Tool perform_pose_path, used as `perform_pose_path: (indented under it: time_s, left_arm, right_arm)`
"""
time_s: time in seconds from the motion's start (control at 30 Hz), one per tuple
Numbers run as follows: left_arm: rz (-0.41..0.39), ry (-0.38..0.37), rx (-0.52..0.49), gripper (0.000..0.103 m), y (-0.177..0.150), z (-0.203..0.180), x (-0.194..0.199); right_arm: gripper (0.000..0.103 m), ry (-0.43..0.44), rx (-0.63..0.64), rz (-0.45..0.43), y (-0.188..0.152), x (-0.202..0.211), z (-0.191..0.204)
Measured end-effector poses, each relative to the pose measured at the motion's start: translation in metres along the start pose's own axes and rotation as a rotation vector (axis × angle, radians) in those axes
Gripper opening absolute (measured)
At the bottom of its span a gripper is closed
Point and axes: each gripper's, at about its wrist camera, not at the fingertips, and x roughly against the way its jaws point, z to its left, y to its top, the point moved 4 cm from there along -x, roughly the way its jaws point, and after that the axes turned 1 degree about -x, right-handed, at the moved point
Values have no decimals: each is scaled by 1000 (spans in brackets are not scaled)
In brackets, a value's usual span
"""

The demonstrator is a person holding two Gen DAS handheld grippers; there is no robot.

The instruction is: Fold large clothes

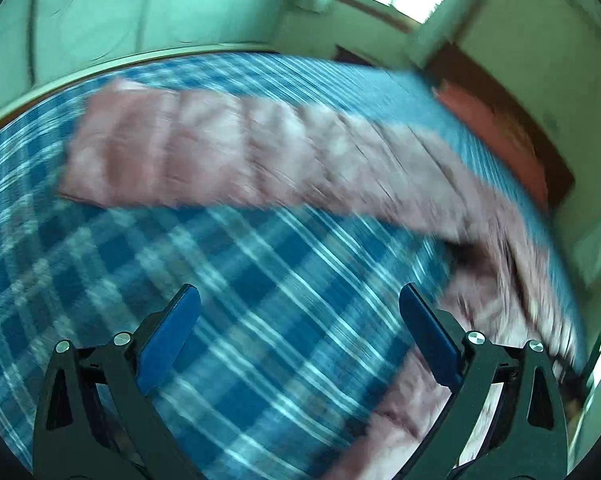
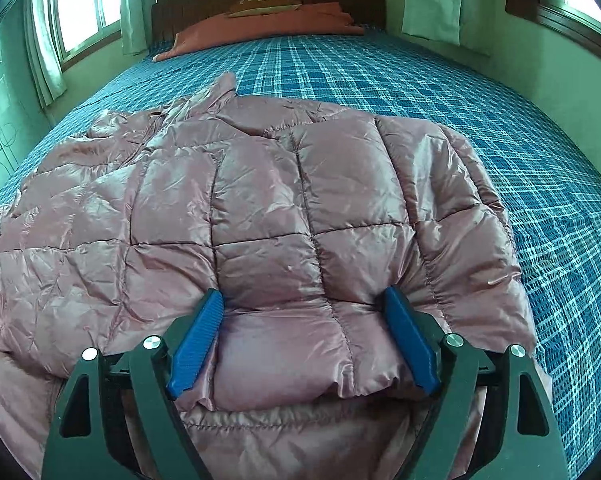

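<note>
— lying where, pink quilted jacket [image 2: 260,208]?
— spread on blue plaid bed [image 2: 480,92], folded hem nearest right tool [image 2: 304,320].
— gripping?
— no; right tool's blue pads [image 2: 198,340] spread wide, straddling a puffy panel at hem, resting beside fabric without pinching.
— and left tool [image 1: 300,320]?
— wide apart too, nothing between, hovering over bare plaid; blurred jacket sleeve [image 1: 204,152] stretched beyond.
</note>
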Motion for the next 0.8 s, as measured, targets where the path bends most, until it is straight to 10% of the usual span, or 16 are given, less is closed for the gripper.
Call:
perform_pose_path:
  time_s: [0.3,0.47,0.57,0.8]
  left_arm:
    - [-92,-52,295,85,59,70,-28]
    - [-144,-27,412,34,81,96,-38]
    - [-163,-3,366,15,92,85,-39]
    - [-276,-75,17,12,117,-39,-15]
  right_arm:
    - [81,-8,4,-11,-7,4,1]
    - [81,-9,6,-11,-6,4,2]
    - [81,-8,6,-11,-6,4,2]
    - [81,-8,6,-11,-7,4,1]
